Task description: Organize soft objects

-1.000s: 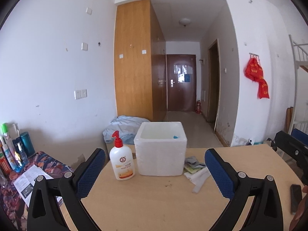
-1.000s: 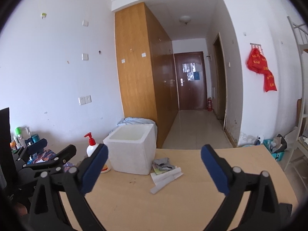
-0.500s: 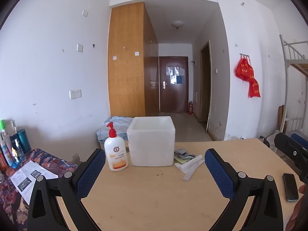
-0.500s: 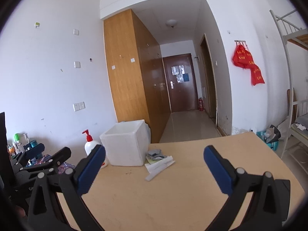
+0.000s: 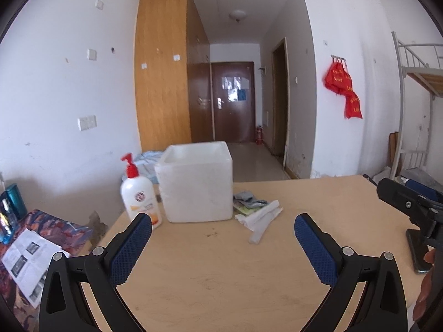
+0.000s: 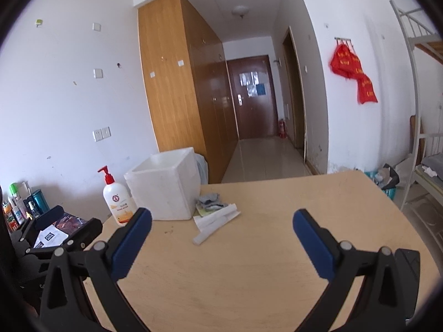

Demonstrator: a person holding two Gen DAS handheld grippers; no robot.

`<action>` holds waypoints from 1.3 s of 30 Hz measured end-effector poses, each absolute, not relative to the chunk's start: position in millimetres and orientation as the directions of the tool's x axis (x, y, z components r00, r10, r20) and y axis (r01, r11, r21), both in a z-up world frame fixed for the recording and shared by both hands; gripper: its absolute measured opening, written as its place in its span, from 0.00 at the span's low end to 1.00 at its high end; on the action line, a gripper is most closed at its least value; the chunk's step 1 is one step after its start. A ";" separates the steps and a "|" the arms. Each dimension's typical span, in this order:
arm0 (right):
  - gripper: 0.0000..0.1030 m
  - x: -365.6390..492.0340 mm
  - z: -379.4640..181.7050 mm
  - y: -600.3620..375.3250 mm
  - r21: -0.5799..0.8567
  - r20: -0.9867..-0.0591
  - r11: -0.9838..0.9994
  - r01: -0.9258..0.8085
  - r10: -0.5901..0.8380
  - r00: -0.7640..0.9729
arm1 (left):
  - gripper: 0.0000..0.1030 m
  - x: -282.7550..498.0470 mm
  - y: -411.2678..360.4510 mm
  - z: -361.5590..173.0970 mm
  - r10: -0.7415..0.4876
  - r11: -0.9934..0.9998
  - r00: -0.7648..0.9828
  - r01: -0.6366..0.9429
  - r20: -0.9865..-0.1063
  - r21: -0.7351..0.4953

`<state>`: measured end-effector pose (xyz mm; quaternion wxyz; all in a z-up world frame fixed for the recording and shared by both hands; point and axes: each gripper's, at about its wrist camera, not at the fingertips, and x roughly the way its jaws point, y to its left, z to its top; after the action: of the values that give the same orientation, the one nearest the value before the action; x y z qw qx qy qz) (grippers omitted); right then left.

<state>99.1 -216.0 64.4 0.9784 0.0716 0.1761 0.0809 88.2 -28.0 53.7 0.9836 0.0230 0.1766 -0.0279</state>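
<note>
A small heap of soft items lies on the wooden table (image 5: 221, 276) right of a white foam box (image 5: 197, 182): a grey cloth (image 5: 249, 197), a green piece (image 5: 243, 209) and white folded cloths (image 5: 260, 217). The heap also shows in the right wrist view (image 6: 213, 213), beside the box (image 6: 166, 188). My left gripper (image 5: 223, 235) is open and empty, well short of the heap. My right gripper (image 6: 221, 232) is open and empty, also short of it.
A pump bottle with a red top (image 5: 139, 193) stands left of the box. A dark phone (image 5: 419, 251) lies at the table's right edge. A side table with papers and bottles (image 5: 25, 246) stands to the left. A bunk bed frame (image 6: 420, 138) is at the right.
Both grippers have drawn back and tilted up; the box and heap now sit farther off and lower in view. Both jaws stay open.
</note>
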 end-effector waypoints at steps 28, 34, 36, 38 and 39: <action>1.00 180.2 34.5 -204.8 0.131 -0.510 0.976 -0.175 0.218 0.832 | 1.00 180.1 -31.7 -5.5 -0.052 0.995 0.859 0.087 -0.509 0.045; 1.00 210.2 27.1 -202.3 0.128 -0.556 0.975 -0.183 0.223 0.801 | 1.00 204.6 -34.1 -18.4 -0.074 0.993 0.829 0.110 -0.554 0.031; 1.00 221.5 24.2 -199.8 0.115 -0.571 0.974 -0.194 0.225 0.789 | 1.00 216.3 -35.2 -23.9 -0.073 0.993 0.817 0.110 -0.572 0.031; 1.00 236.5 19.6 -197.6 0.113 -0.596 0.973 -0.202 0.229 0.769 | 1.00 226.3 -36.8 -28.8 -0.055 0.994 0.805 0.102 -0.591 0.048; 1.00 243.5 17.3 -197.3 0.117 -0.608 0.972 -0.206 0.234 0.759 | 1.00 233.5 -37.2 -32.6 -0.057 0.993 0.795 0.105 -0.604 0.045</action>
<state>243.5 -197.3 17.3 0.9375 0.0214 0.3270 0.1172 233.5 -37.2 -32.6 0.9466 0.0380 0.3173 -0.0427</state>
